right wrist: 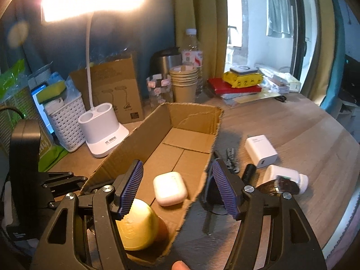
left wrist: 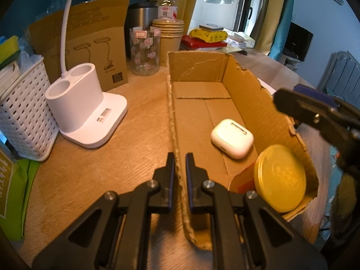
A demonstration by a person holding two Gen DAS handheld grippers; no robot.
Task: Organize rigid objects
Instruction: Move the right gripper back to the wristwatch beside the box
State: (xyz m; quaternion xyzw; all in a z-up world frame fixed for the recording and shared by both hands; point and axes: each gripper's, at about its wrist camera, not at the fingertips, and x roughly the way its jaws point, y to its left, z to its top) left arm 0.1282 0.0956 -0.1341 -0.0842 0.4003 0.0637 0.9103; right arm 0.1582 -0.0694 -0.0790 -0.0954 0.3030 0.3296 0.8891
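The left claw (left wrist: 180, 171) is clenched on the near left wall of the cardboard box (left wrist: 202, 69), one finger outside and one inside. The right claw (right wrist: 177, 186) hangs released over the near end of the box, its fingers spread wide with nothing between them. Inside the box, a round yellow tin (left wrist: 280, 178) leans against the near right wall, and just beyond it a white earbud case (left wrist: 231, 137) lies on the floor of the box. On the table (right wrist: 292, 126) to the right of the box lie a white charger (right wrist: 261, 151), a white bottle (right wrist: 285, 176) on its side and a small black cylinder (right wrist: 248, 173). Farther left stands a white lamp base (left wrist: 85, 112) beside a white basket (left wrist: 24, 121).
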